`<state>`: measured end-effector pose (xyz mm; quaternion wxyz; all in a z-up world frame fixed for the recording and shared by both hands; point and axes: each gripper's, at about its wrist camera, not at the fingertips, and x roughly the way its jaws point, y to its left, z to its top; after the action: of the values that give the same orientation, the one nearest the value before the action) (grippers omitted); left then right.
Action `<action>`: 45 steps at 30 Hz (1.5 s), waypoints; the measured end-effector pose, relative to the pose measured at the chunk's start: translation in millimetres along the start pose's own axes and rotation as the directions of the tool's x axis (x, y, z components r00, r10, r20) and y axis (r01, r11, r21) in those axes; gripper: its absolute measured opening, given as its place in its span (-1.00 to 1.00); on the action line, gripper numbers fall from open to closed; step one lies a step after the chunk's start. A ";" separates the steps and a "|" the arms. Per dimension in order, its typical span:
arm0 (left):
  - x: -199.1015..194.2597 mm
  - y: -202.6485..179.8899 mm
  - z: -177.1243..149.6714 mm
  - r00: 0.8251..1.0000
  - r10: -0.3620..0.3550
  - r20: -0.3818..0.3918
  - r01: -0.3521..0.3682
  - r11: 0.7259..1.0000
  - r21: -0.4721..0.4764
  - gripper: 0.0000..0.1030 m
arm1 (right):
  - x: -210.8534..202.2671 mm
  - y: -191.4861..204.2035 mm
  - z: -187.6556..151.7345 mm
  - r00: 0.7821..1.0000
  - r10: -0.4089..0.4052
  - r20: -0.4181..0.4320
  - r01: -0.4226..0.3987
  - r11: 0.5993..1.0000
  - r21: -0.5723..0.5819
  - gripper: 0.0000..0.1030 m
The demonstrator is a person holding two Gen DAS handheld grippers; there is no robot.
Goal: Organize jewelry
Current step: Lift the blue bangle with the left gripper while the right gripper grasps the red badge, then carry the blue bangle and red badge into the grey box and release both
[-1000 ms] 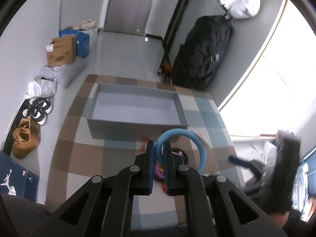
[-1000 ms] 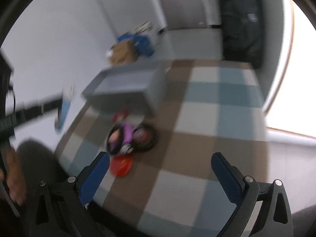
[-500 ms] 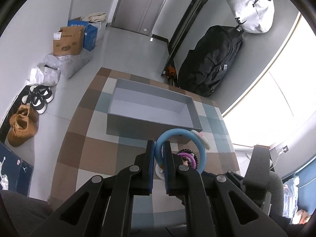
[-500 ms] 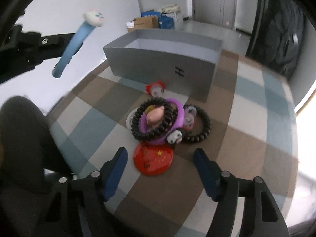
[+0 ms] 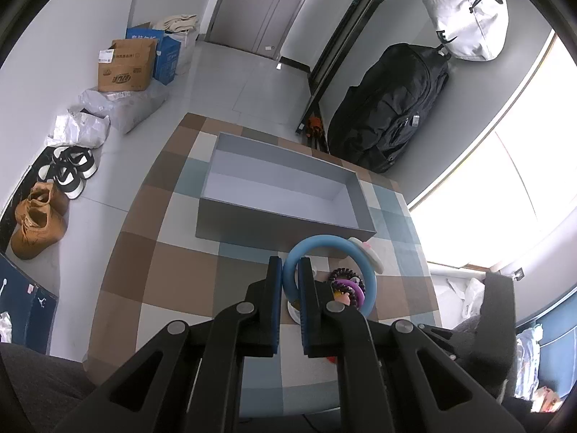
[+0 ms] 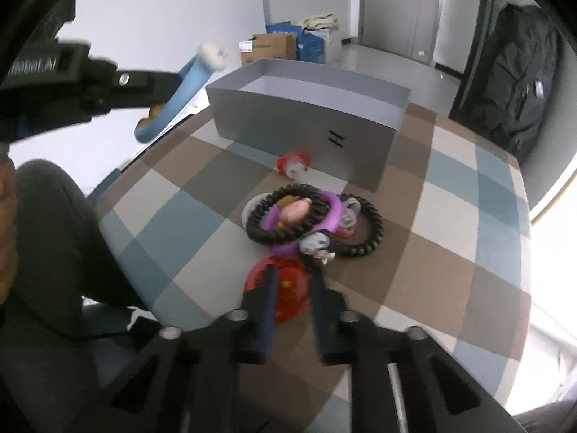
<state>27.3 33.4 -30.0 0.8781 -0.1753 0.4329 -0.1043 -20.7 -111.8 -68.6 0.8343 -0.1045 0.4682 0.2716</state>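
Observation:
My left gripper is shut on a pale blue ring bracelet with a white charm, held in the air in front of the open grey box. The right wrist view shows that blue ring at upper left. On the checked cloth lies a pile: black bead bracelets, a purple ring and a red disc. My right gripper is shut, its tips low over the red disc. Whether the pads pinch the disc I cannot tell.
A small red-and-white piece lies by the grey box's front wall. A black backpack and a white bag stand behind. Cardboard boxes and shoes line the left wall. A person's dark trouser leg is at left.
My right gripper swung toward the pile and its jaws closed from wide open to shut above the red disc. The left gripper kept its hold on the blue ring and shifted slightly.

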 end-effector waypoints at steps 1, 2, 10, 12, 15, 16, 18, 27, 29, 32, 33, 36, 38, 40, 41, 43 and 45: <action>0.9 -1.1 -0.5 1.000 0.002 -0.004 -0.002 1.000 0.002 -0.92 | 0.9 -1.1 -1.7 1.000 -0.001 -0.010 0.001 1.000 0.007 -0.96; 1.8 -2.2 -0.8 1.000 0.005 -0.006 -0.005 1.000 0.002 -0.92 | 1.8 -4.7 -3.8 1.000 0.002 -0.013 -0.002 1.000 0.020 -0.96; 4.2 -8.4 -3.3 1.000 0.009 -0.016 -0.009 1.000 0.007 -0.92 | -2.2 -1.5 -6.2 0.997 0.081 -0.016 -0.081 0.996 0.030 -0.02; 4.8 -9.4 -3.9 1.000 0.010 -0.018 -0.010 1.000 0.006 -0.92 | -3.4 5.8 -7.0 0.997 0.079 0.004 -0.079 0.997 0.005 0.43; 4.3 -9.5 -4.0 1.000 0.010 -0.018 -0.010 1.000 0.005 -0.92 | 4.3 20.9 -8.0 0.998 0.059 -0.015 -0.060 0.996 -0.058 0.40; 3.9 -9.3 -4.2 1.000 0.011 -0.018 -0.011 1.000 0.005 -0.92 | 8.1 24.7 -8.8 0.999 0.043 -0.025 -0.045 0.996 -0.076 0.39; 3.6 -9.1 -3.9 1.000 0.010 -0.017 -0.009 1.000 0.004 -0.92 | 12.5 33.7 -9.7 1.000 -0.015 -0.017 0.013 0.992 -0.124 0.22; -1.8 -3.1 -3.9 1.000 0.011 -0.005 -0.011 1.000 -0.016 -0.92 | 8.4 33.5 -11.2 1.000 -0.022 -0.006 0.021 0.991 -0.129 -0.20; -2.6 -3.3 -3.5 1.000 0.008 -0.001 -0.009 1.000 -0.018 -0.92 | 6.6 34.8 -13.3 1.000 -0.022 -0.008 0.021 0.991 -0.133 -0.20; -2.3 -4.8 -3.8 1.000 0.009 0.001 -0.009 1.000 -0.014 -0.92 | 2.7 34.2 -16.4 1.000 -0.019 -0.015 0.017 0.991 -0.129 -0.20; -1.9 -4.8 -4.0 1.000 0.009 0.000 -0.009 1.000 -0.013 -0.92 | 1.2 32.6 -16.8 1.000 -0.014 -0.016 0.012 0.992 -0.122 -0.20; -1.9 -4.3 -4.0 1.000 0.009 0.000 -0.009 1.000 -0.014 -0.92 | -4.7 27.1 -15.9 1.000 0.009 -0.008 -0.010 0.996 -0.087 -0.20; -1.6 -4.5 -4.0 1.000 0.011 0.000 -0.011 1.000 -0.015 -0.92 | -8.2 22.0 -14.5 1.000 0.020 -0.003 -0.020 0.998 -0.063 -0.20; -0.6 -5.4 -4.0 1.000 0.011 -0.002 -0.011 1.000 -0.015 -0.92 | -14.0 12.3 -13.6 0.999 0.033 0.007 -0.033 0.999 -0.016 -0.20; -0.8 -5.2 -4.2 1.000 0.012 -0.002 -0.012 1.000 -0.013 -0.92 | -16.2 8.7 -13.6 0.999 0.037 0.010 -0.037 0.999 0.002 -0.20; 0.2 -5.9 -4.1 1.000 0.014 -0.007 -0.014 1.000 -0.011 -0.92 | -22.6 -1.3 -12.7 0.998 0.050 0.024 -0.051 0.997 0.050 -0.20; 1.8 -7.2 -2.6 1.000 0.014 -0.011 -0.014 1.000 -0.010 -0.92 | -29.1 -11.0 -10.7 0.998 0.054 0.043 -0.058 0.994 0.089 -0.20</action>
<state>26.0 25.6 -29.9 0.8754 -0.1760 0.4396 -0.0971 -34.4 -135.9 -50.8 0.8396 -0.0481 0.4656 0.2756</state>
